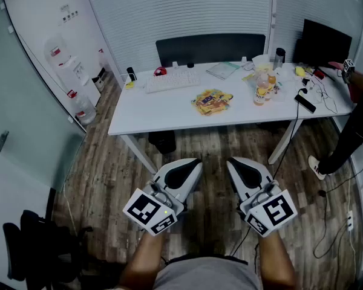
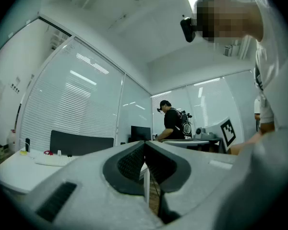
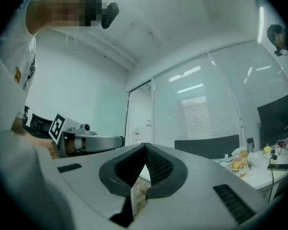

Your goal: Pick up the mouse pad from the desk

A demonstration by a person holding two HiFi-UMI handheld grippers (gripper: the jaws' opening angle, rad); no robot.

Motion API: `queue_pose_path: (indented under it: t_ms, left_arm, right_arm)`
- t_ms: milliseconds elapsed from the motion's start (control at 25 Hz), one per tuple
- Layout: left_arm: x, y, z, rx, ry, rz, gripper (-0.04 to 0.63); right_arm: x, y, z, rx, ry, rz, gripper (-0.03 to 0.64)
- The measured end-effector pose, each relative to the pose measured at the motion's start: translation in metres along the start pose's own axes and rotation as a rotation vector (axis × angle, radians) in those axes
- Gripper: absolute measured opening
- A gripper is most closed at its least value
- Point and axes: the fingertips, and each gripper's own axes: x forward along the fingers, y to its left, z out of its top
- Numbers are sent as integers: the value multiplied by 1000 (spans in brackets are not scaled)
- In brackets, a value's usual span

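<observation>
Left gripper [image 1: 195, 163] and right gripper [image 1: 232, 162], jaws closed on nothing, short of the desk [image 1: 169, 110]
Each pair of jaws meets tip to tip with nothing between; the two sit side by side over the wood floor [image 1: 109, 174], well apart from the desk. The mouse pad [image 1: 212, 101], seemingly the colourful flat piece, lies mid-desk, right of the keyboard [image 1: 172, 80]

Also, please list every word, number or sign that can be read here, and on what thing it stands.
No text can be read in any view.
Bottle labels: too small to read.
Colourful packets: print too small.
Wall notices: too small.
Left marker cube, right marker cube: black square patterns only, no letters.
</observation>
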Motion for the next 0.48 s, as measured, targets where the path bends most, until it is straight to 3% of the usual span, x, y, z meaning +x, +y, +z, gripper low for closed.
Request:
queue_pose_path:
  t_ms: [480]
  left_arm:
    - [1, 3, 0, 6, -7, 13, 15]
  right_arm:
    - [6, 6, -1, -16, 9, 43, 12]
